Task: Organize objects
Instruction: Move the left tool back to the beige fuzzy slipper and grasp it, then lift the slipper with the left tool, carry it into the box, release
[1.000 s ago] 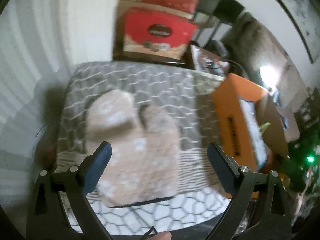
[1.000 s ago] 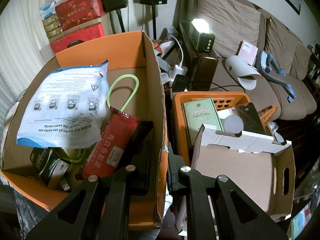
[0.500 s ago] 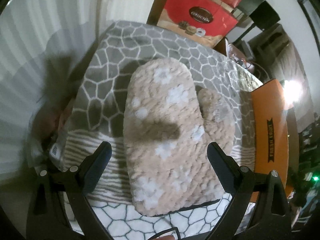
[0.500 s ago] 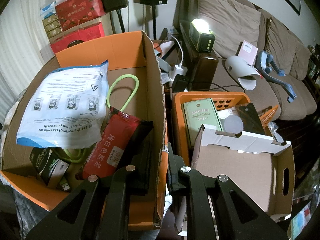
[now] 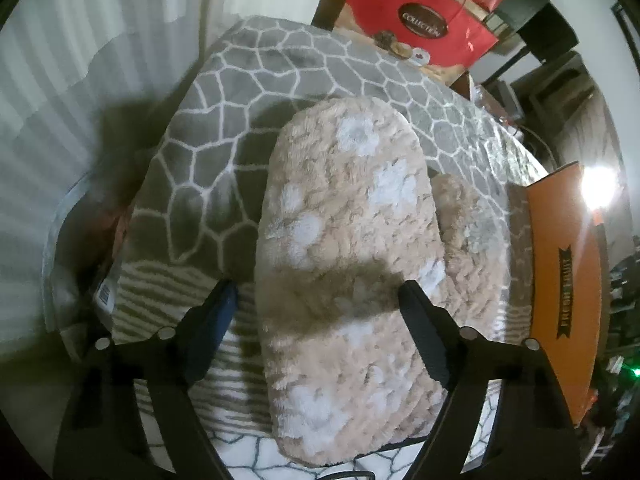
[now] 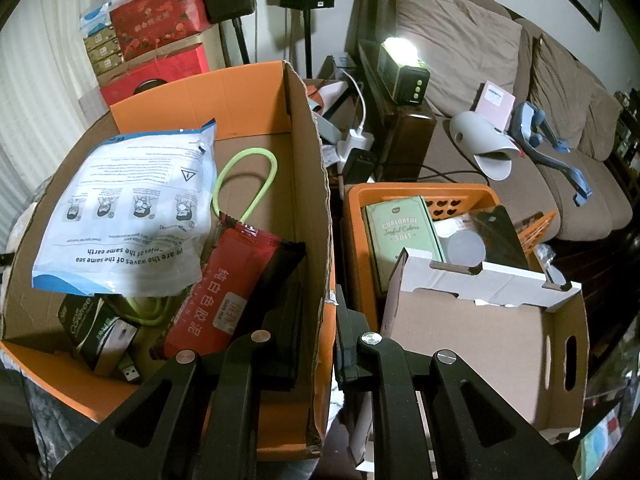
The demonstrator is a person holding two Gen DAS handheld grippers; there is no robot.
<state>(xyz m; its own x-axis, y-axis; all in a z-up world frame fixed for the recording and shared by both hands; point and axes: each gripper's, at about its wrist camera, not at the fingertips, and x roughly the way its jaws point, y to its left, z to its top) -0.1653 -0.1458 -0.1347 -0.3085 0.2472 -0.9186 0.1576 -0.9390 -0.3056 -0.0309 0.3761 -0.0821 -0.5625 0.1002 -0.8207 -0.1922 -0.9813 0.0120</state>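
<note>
Lower now, my left tool (image 5: 316,300) was closing around the fuzzy mitten (image 5: 348,248) lying mid-blanket (image 5: 224,92); my right tool (image 6: 316,340) pinched the cardboard box (image 6: 308,184) wall. Plush might slip.

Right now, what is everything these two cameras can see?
slippers: two, beige with white spots, side by side on blanket
blanket: one, grey with white lines, under slippers
big box: one, orange and brown, holds bags and cable
white bag: one, white and blue, in big box
red bag: one, red, in big box
cable: one, green, in big box
crate: one, orange, right of big box
small box: one, white and brown, before crate
sofa: one, brown, behind
left gripper: black, closing astride one slipper
right gripper: black, shut on big box wall
</note>
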